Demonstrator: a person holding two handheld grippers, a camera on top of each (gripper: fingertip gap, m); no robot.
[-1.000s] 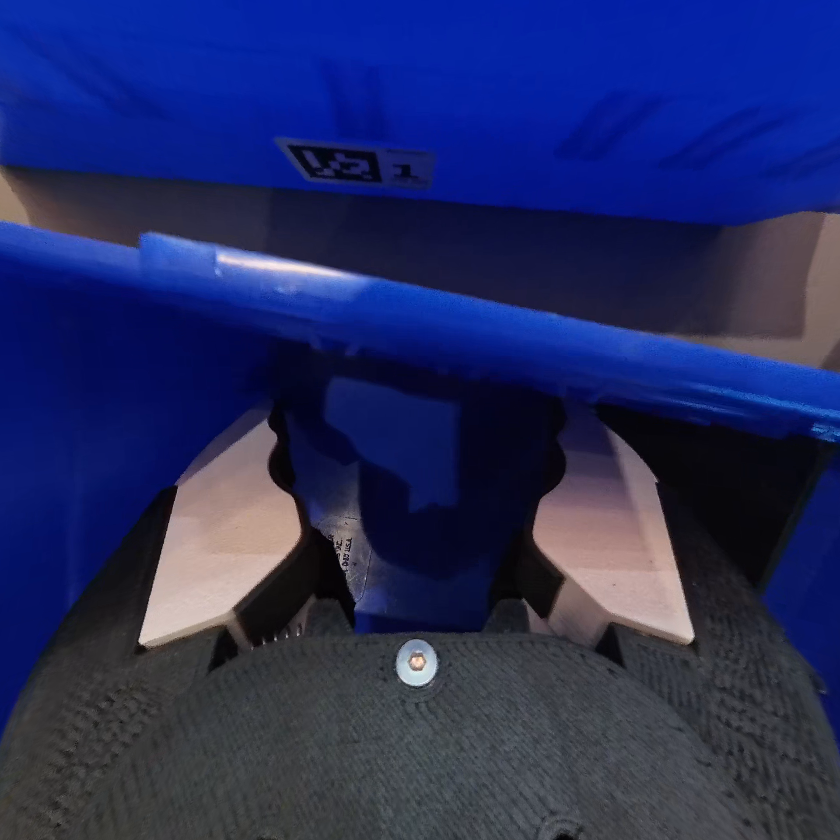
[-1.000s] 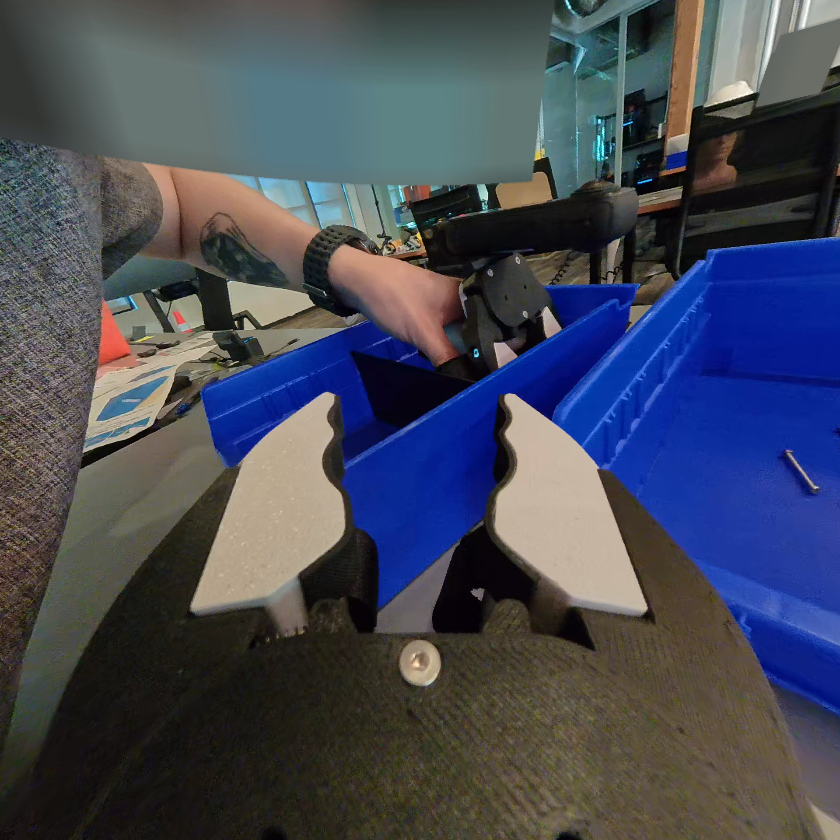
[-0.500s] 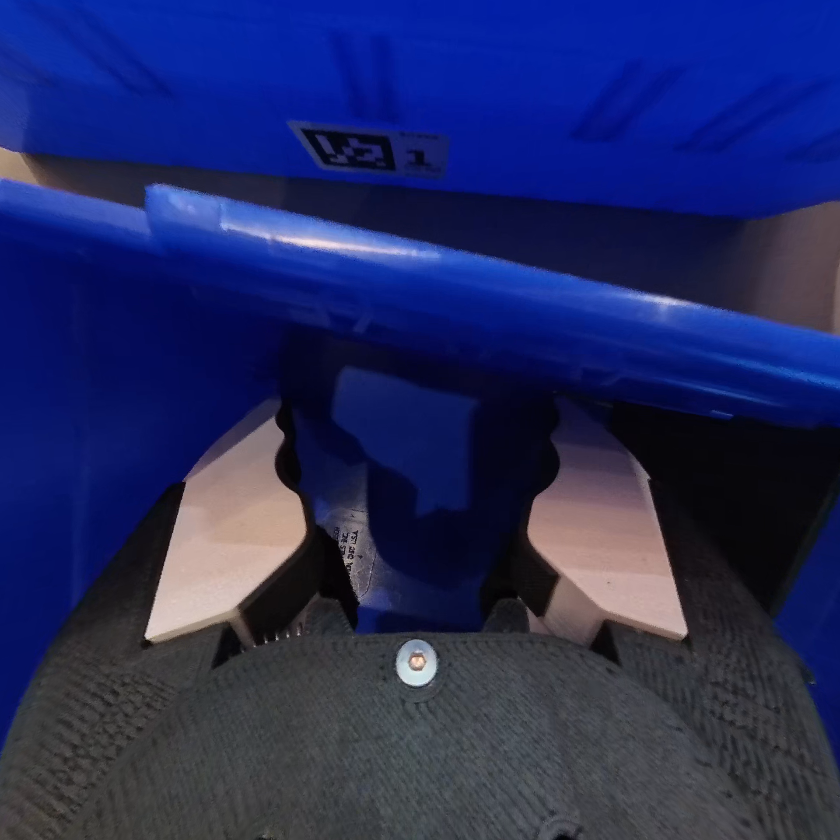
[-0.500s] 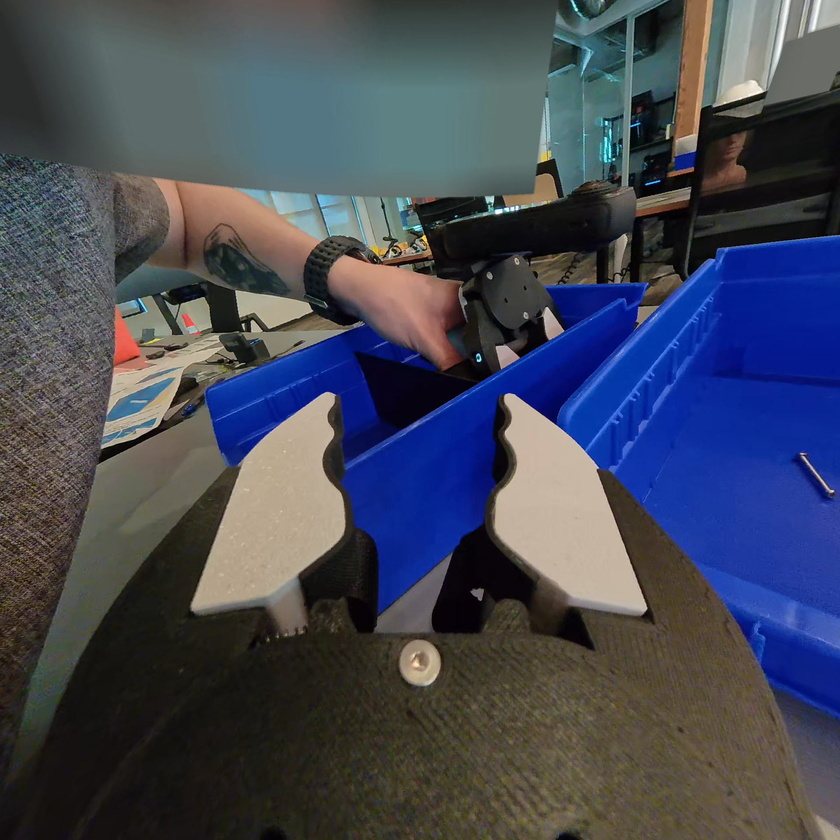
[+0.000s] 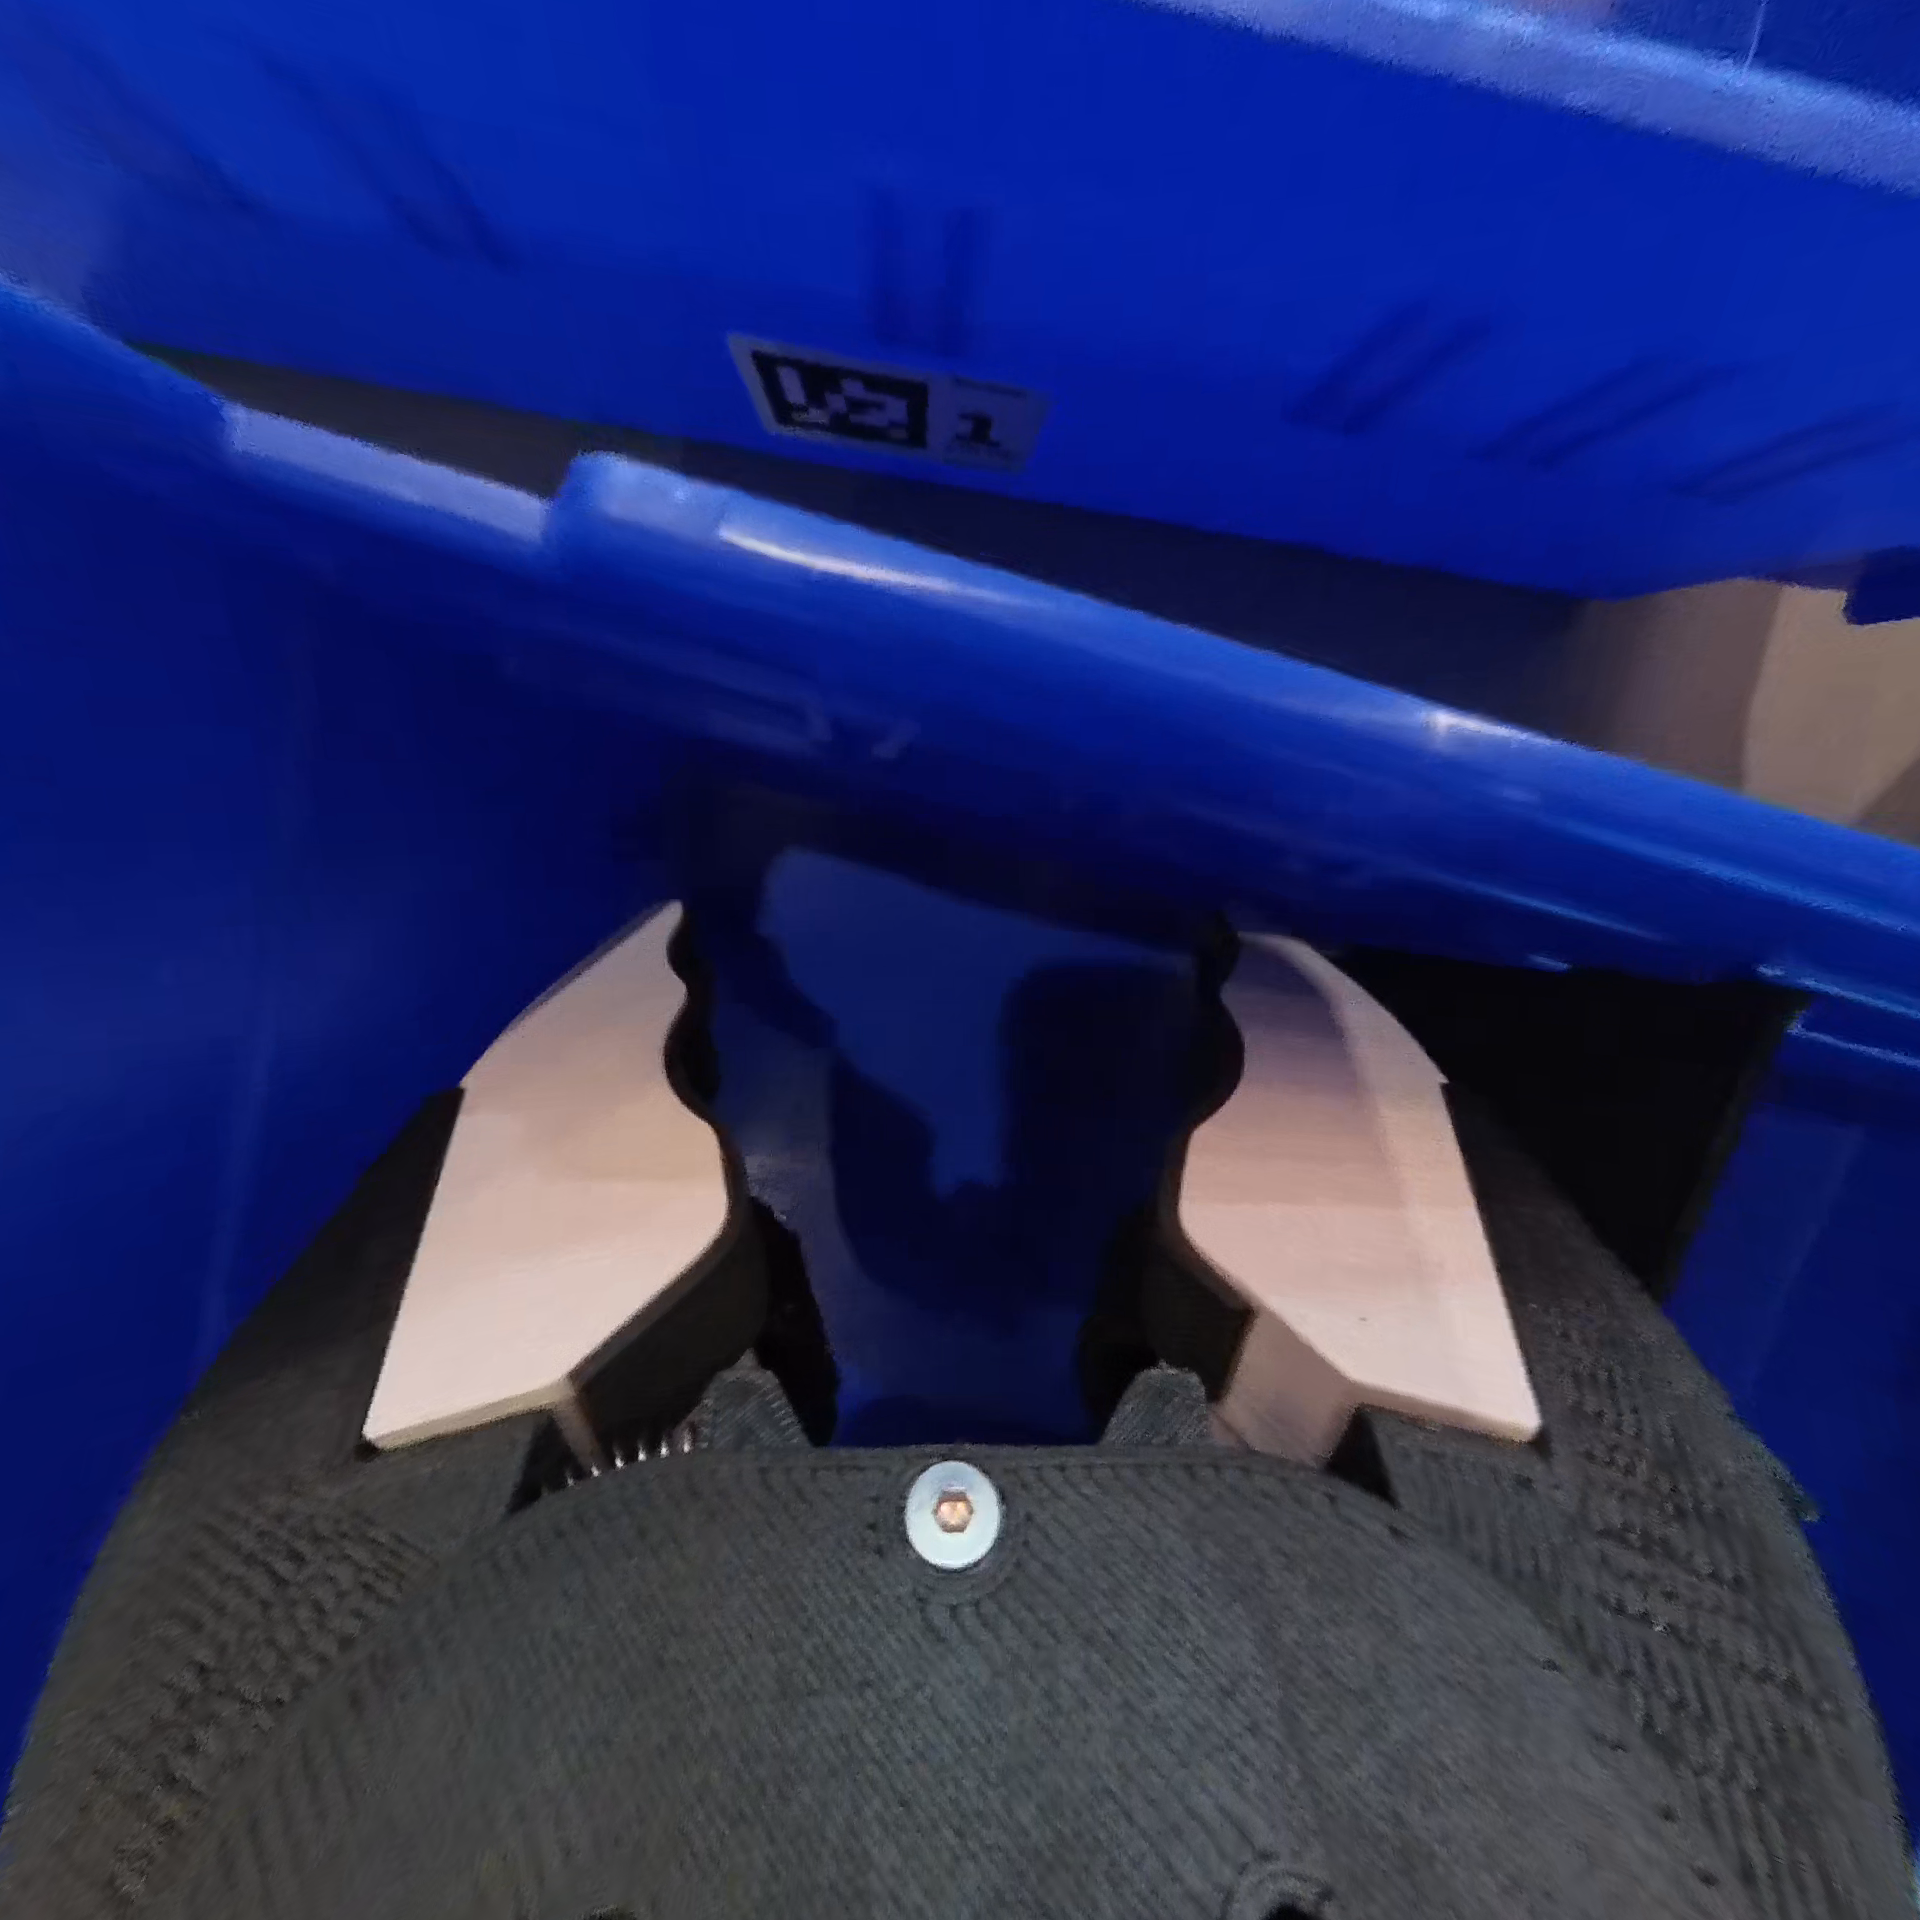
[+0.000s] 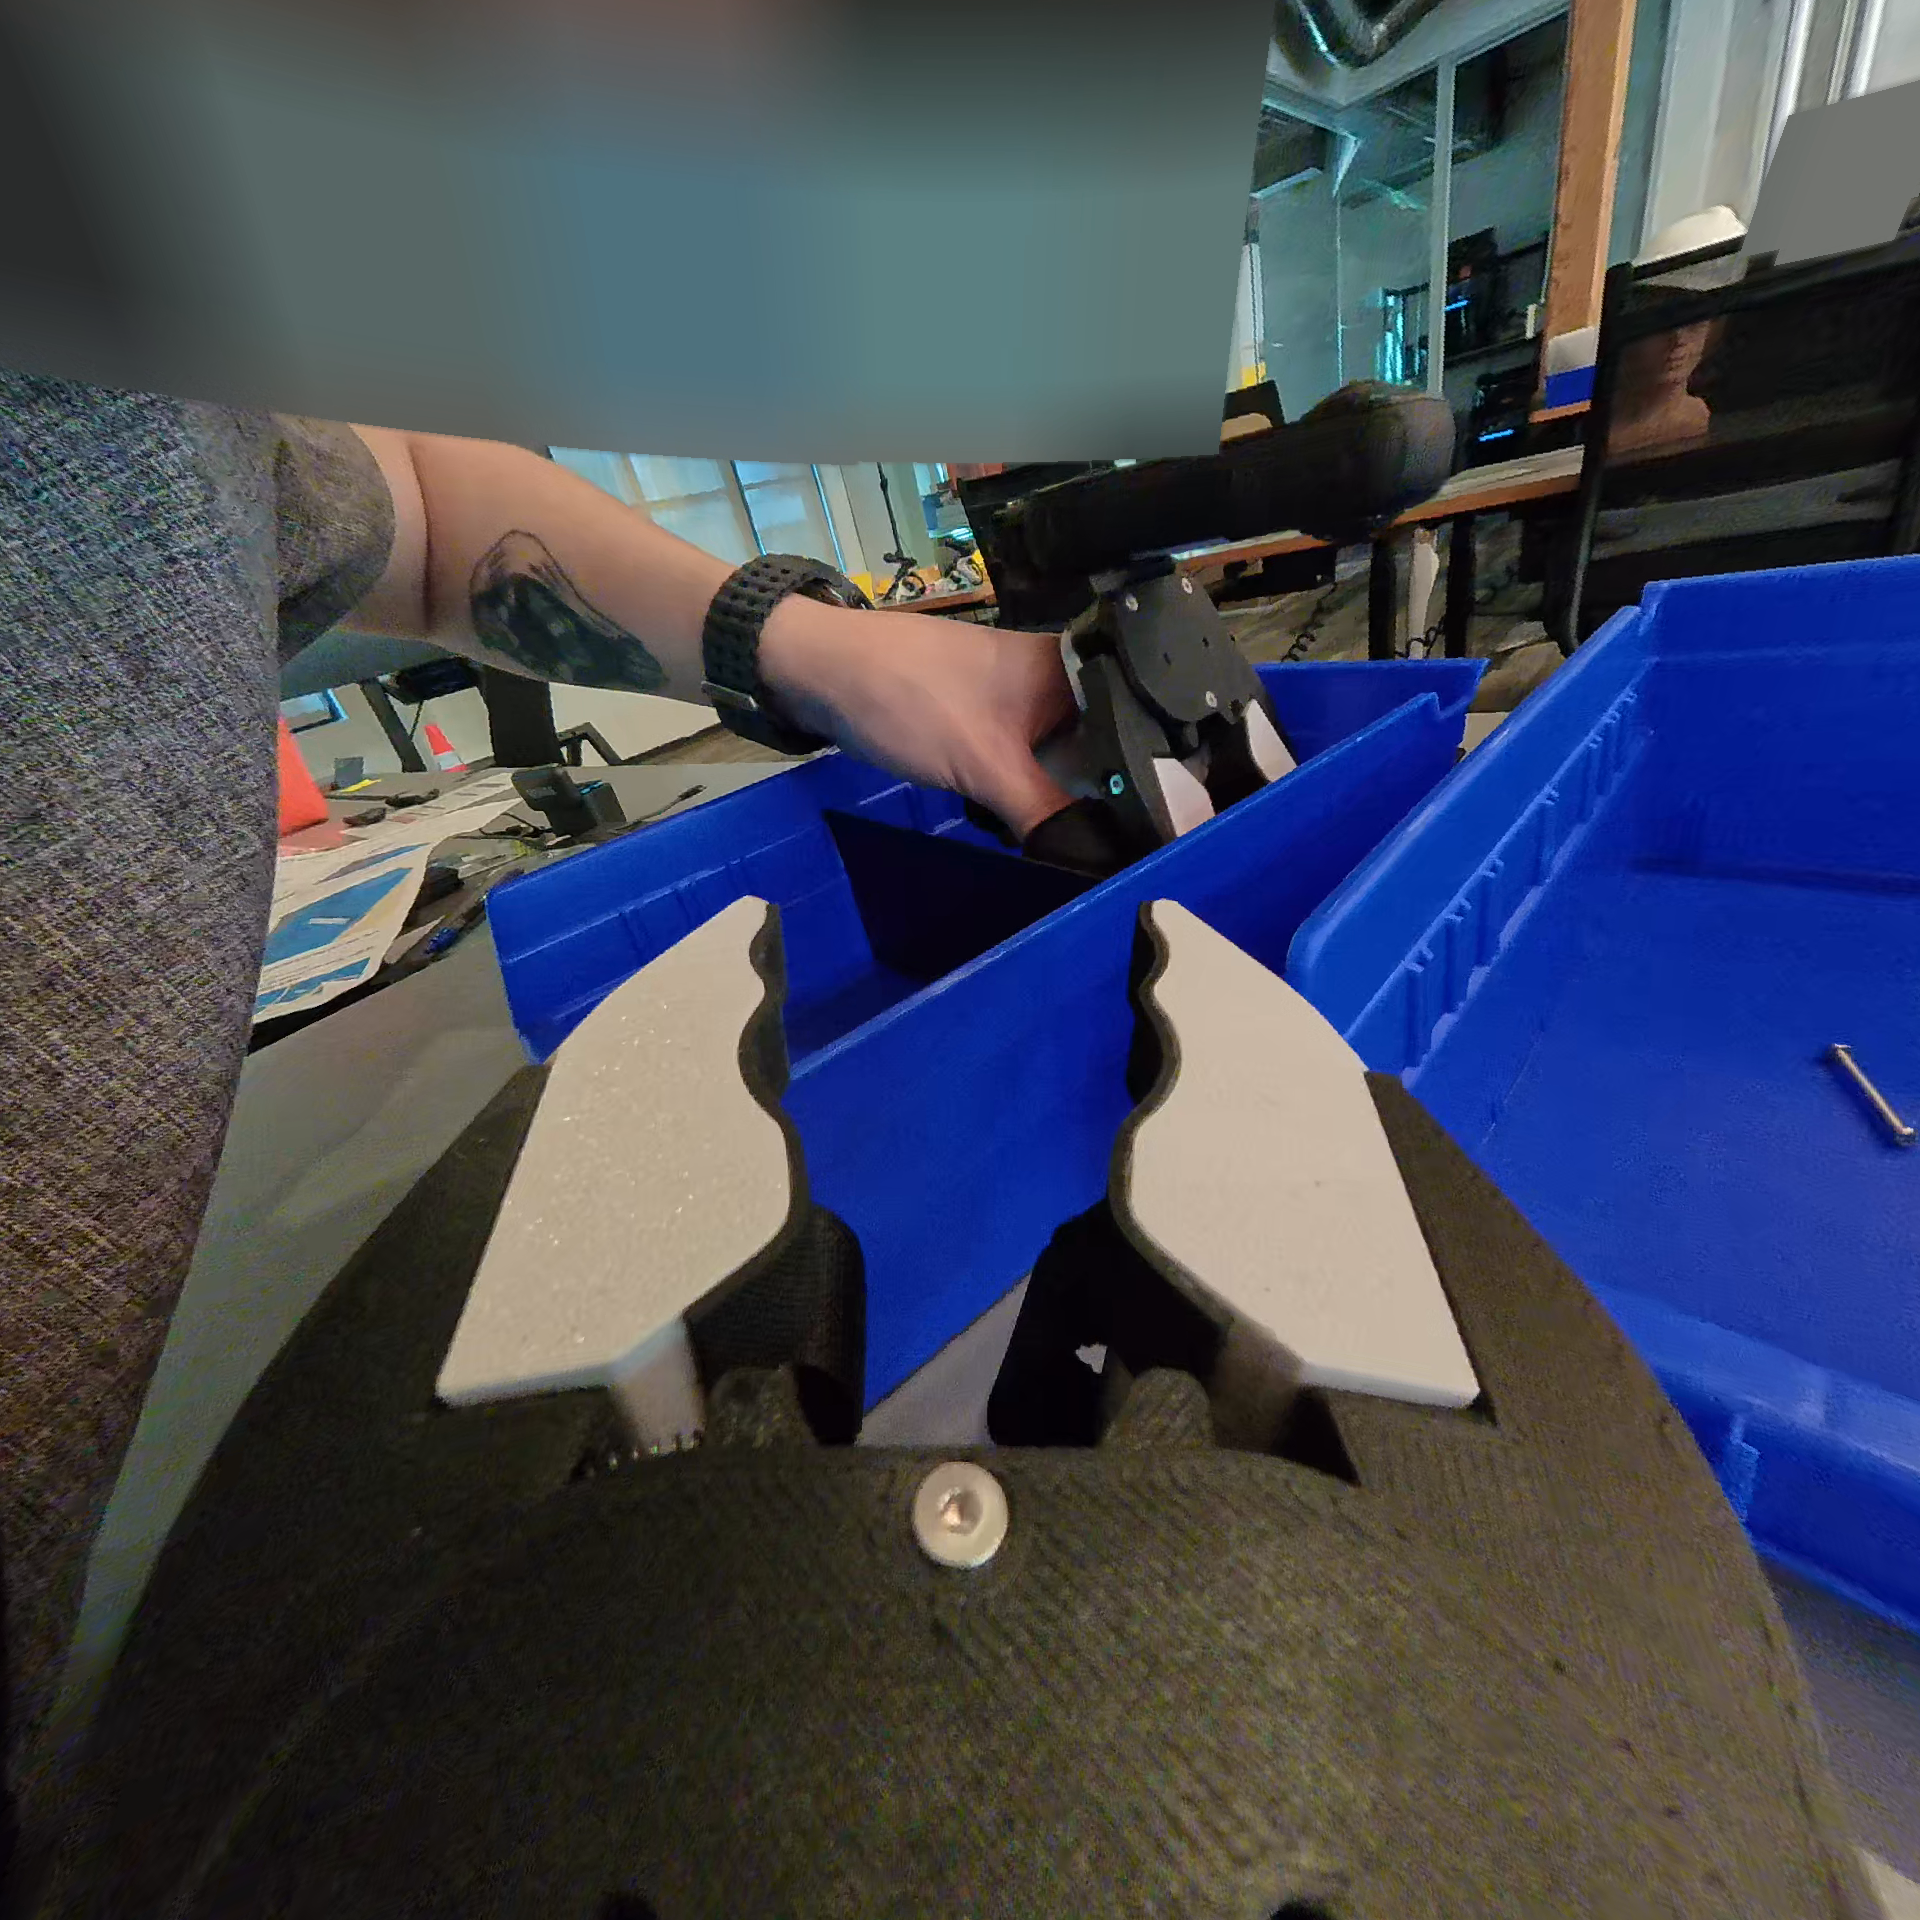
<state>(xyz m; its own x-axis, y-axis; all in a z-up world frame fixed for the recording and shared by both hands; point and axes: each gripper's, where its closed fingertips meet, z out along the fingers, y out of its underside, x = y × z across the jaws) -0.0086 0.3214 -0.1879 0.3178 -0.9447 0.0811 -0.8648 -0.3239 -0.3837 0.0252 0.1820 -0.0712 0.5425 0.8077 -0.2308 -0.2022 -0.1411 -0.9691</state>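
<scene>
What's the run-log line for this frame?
left gripper: open, inside narrow blue bin | right gripper: open, outside it | wide blue bin: metal pin on floor

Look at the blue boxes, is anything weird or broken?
Nothing looks broken or spilled. One lone metal pin lies on the floor of the wide blue bin. The left gripper is dipped inside the narrow blue bin; the right gripper hovers open outside it.

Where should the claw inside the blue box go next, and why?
Probably straight back up a little. The left gripper is open and holds nothing, down inside the narrow blue bin close to its wall, with only bare blue floor between its fingers. The one metal pin lies in the wide blue bin.
</scene>
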